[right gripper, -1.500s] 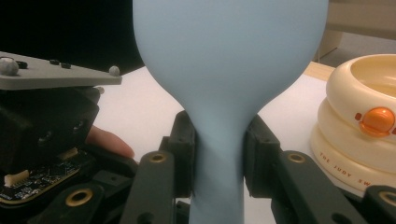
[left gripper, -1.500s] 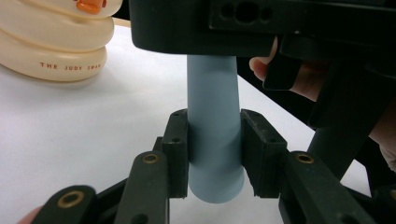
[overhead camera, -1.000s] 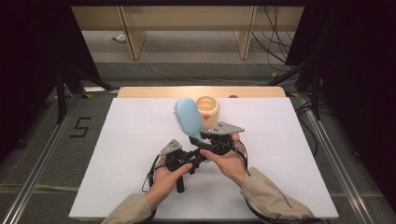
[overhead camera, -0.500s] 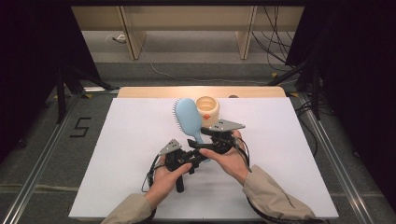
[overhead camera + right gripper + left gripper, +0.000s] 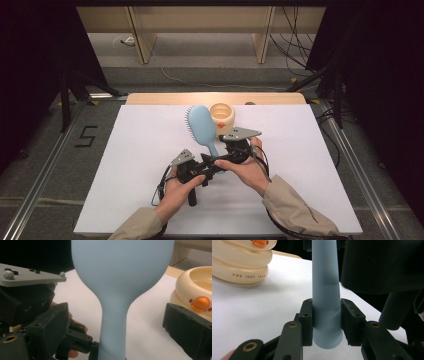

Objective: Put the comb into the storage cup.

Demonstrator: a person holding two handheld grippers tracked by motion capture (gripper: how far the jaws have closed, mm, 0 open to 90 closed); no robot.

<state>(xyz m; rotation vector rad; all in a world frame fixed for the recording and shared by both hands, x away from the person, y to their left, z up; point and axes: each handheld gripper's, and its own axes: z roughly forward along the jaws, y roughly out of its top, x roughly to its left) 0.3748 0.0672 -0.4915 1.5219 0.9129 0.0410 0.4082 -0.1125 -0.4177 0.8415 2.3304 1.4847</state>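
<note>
A light blue hairbrush (image 5: pixel 202 125) is held up off the white table, its head pointing away from me, bristles to the left. My left gripper (image 5: pixel 214 163) is shut on the thick end of the handle (image 5: pixel 326 302), a pad pressed on each side. My right gripper (image 5: pixel 223 148) stands just beyond it; its jaws have just been opening. In the right gripper view they stand wide on either side of the thin neck (image 5: pixel 113 322) without touching it.
A cream ring-shaped bowl with an orange duck bill (image 5: pixel 222 116) stands just behind the brush head, close to my right gripper's far jaw (image 5: pixel 190 327). The white sheet (image 5: pixel 135 150) covers the table, with a wooden edge at the back.
The right gripper's jaws have spread away from the brush. Both hands and the brush stayed where they were.
</note>
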